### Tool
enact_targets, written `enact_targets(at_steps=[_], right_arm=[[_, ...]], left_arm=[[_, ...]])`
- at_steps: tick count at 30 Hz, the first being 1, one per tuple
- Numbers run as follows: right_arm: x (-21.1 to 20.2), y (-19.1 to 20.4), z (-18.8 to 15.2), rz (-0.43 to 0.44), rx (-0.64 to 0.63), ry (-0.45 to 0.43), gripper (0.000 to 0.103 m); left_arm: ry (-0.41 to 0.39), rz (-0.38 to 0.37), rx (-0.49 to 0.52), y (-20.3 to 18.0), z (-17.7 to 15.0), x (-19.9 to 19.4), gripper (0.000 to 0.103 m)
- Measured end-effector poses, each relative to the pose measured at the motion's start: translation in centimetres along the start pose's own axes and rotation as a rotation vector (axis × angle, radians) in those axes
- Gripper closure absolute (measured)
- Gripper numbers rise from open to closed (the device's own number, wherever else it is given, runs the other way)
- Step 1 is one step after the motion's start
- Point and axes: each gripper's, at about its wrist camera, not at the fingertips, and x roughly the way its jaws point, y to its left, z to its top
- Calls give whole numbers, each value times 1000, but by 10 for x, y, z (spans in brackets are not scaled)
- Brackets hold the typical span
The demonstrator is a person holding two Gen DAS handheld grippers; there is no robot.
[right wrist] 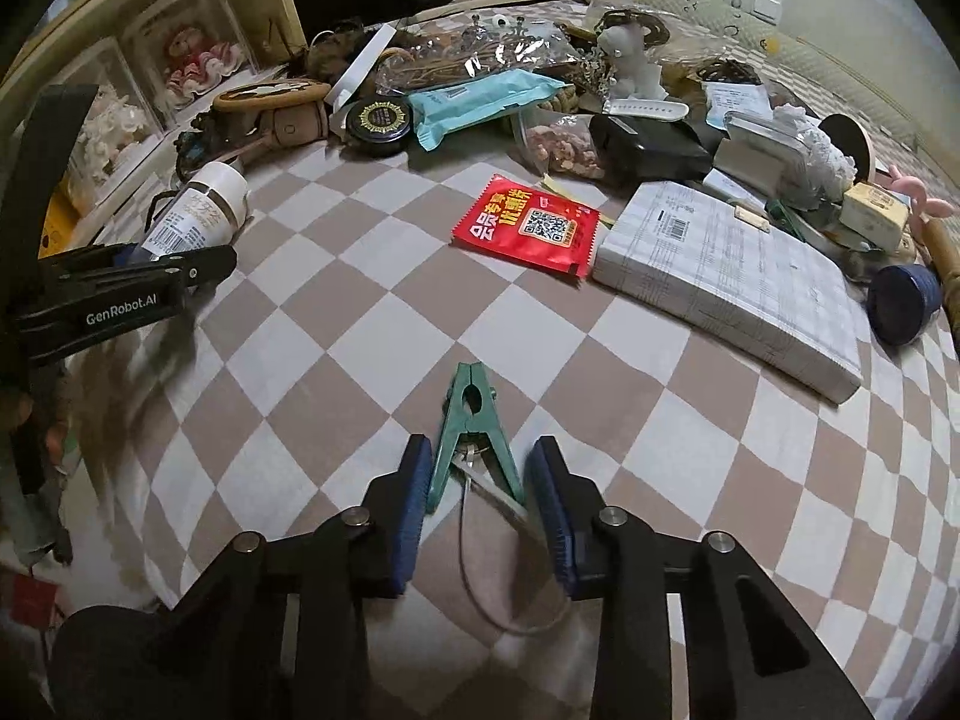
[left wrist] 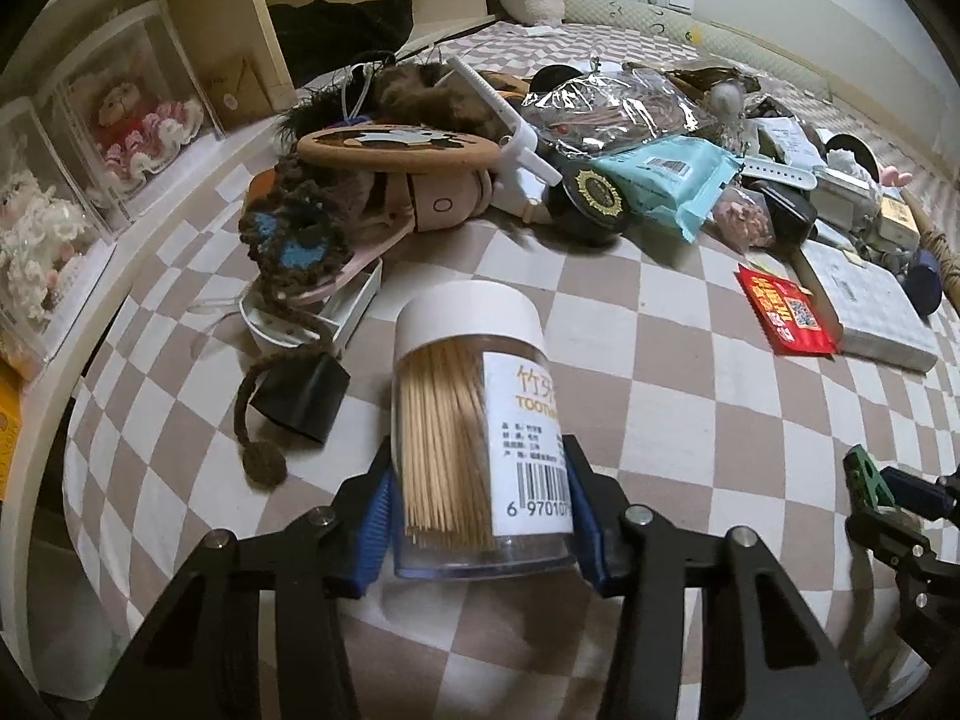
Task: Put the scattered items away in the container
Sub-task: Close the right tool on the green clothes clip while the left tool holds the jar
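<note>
Over the left wrist camera the toothpick jar (left wrist: 477, 420) fills the middle of the frame, label and barcode readable, the bamboo sticks visible through the clear wall. The right wrist camera gives the outside look instead: the same jar (right wrist: 201, 210) seen small at the left edge, sticking out past the black arm of the left gripper (right wrist: 129, 267).

The jar's long axis runs straight ahead along the fingers, white cap leading and pointing toward the clutter pile, clear base back near the camera. The left gripper (left wrist: 480, 510) is closed onto it partway, a blue pad (left wrist: 375, 516) pressed to each side of the jar near its base.

Only the right view shows the green clip (right wrist: 471, 438) properly: it lies on the checkered bedspread (right wrist: 336, 300), closed nose pointing away from the camera, splayed handles back toward it, a thin cord trailing behind. The right gripper (right wrist: 480, 510) stands fairly wide, pads flanking the clip's handles; whether they touch them, I can't tell. In the left view the clip (left wrist: 861, 474) is just a green sliver at the right edge. Beyond lies a red packet (right wrist: 525, 225).
</note>
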Motion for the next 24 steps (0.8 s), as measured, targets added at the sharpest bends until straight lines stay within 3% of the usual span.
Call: enact_targets(at_steps=[14,24], right_arm=[[-27,-20,-4,47,112,-26,74],[-76,-48,4,41,169,-117,74]], left_arm=[[-26,-33,-6,-14,2,-25,54],[-100,-94,5,-43,24,-61,54]])
